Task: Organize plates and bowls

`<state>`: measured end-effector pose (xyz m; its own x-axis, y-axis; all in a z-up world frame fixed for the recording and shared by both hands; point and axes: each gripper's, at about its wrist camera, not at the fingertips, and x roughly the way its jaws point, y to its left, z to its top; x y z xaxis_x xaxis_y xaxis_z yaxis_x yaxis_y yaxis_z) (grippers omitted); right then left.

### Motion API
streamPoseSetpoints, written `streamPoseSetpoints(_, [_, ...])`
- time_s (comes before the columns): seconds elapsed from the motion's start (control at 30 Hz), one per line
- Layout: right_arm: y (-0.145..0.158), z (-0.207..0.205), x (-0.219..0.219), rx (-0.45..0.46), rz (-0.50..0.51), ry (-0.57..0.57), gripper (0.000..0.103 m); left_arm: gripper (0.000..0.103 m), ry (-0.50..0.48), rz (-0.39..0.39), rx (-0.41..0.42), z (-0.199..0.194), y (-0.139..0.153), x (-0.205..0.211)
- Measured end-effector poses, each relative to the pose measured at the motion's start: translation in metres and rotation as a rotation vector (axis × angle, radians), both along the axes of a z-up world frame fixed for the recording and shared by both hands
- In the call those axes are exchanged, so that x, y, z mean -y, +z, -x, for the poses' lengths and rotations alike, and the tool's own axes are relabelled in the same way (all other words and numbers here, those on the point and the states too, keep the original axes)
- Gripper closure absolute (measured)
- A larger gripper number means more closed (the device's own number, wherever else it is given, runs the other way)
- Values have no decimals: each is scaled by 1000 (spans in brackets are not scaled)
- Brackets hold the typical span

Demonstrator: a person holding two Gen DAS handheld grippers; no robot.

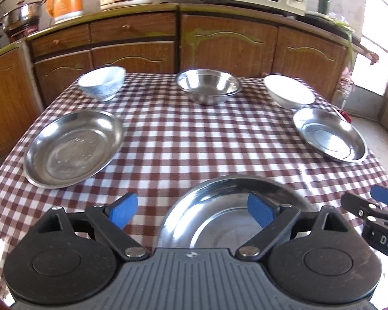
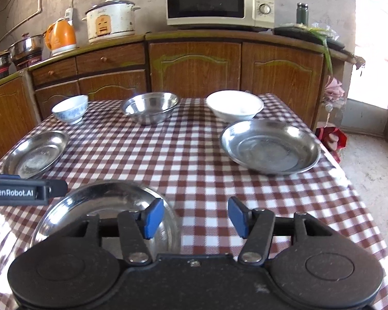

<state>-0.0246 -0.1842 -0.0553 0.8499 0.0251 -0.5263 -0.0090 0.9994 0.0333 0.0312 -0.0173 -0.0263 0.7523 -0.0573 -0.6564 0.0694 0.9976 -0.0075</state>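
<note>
Covering most of both views is a table w/ a red-and-white checked cloth, brown cabinets behind it at the far side. On the counter: a microwave, a rice cooker and an orange kettle.

Three steel plates sit on the cloth. One lies at the left, one at the right, and the near plate rests at the near edge, between the two tools. Along the far edge stand three bowls, well apart: a blue-patterned bowl far left, a steel bowl in the middle, a white bowl far right (just beside the right plate, looks close to touching its rim).

The left gripper has its blue pads spread wide; its right-hand pad hangs over the near plate's hollow, the other over bare cloth, nothing pinched. The right gripper stands about half apart, also holding nothing; its left-hand pad is over the near plate's right rim, the other over cloth. Whether any pad touches the plate I can't tell.
</note>
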Motion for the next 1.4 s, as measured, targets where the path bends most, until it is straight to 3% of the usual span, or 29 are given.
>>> streamPoseSetpoints(0.6, [36,-9,68,84,24,-114,25,8,-121,6,39,-22,31,74])
streamPoseSetpoints(1.4, [43,-42,139,101,31,-187,24,8,-117,6,8,-68,29,139])
